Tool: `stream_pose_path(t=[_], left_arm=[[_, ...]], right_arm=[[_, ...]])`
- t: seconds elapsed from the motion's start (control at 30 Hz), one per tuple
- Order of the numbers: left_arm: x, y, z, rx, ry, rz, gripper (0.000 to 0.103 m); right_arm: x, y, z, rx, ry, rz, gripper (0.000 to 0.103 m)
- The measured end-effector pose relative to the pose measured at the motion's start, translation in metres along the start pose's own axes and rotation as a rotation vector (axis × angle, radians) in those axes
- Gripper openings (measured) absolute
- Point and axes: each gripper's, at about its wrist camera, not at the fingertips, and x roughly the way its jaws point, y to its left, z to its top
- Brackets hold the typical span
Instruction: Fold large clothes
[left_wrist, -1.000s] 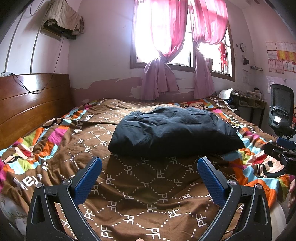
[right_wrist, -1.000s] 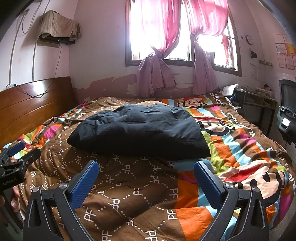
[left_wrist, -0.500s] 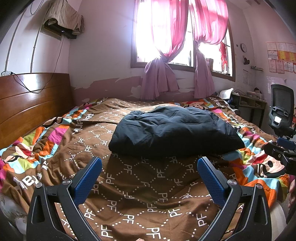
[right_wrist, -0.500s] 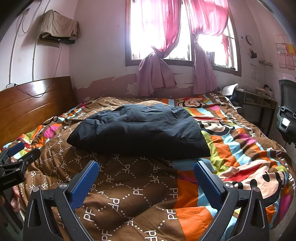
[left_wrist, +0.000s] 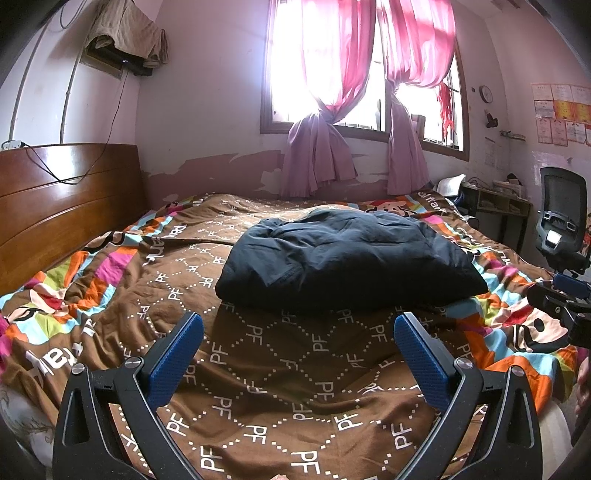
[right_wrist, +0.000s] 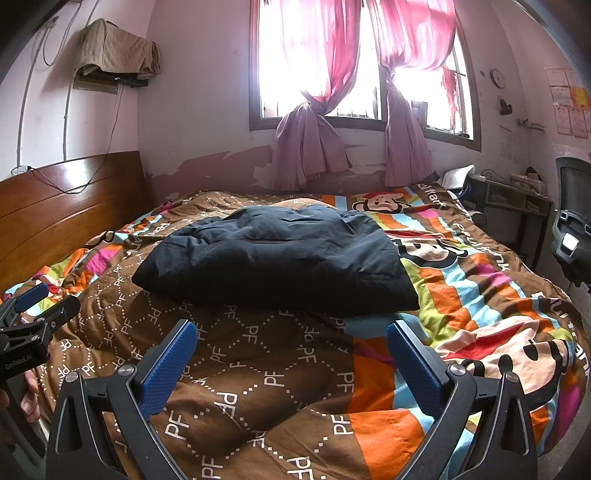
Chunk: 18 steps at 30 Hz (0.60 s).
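Observation:
A dark navy garment lies folded into a thick, puffy bundle in the middle of the bed. My left gripper hovers open over the quilt a short way in front of the bundle, with nothing between its blue pads. Its side also shows at the left edge of the right wrist view as the left gripper. My right gripper is open too, just short of the bundle's near right corner, and empty. It appears at the right edge of the left wrist view as the right gripper.
A brown and striped cartoon quilt covers the bed. A wooden headboard stands at the left, a window with pink curtains behind. A desk and office chair stand at the right. A hand holds the left tool.

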Motion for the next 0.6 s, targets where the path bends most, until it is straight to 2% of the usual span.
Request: stream_pose_path(t=[0.6], left_arm=[[-0.0006, -0.0091, -0.0017, -0.003, 0.010, -0.005, 0.101]], right_arm=[[0.0001, 0.0007, -0.0003, -0.002, 0.001, 0.000, 0.103]])
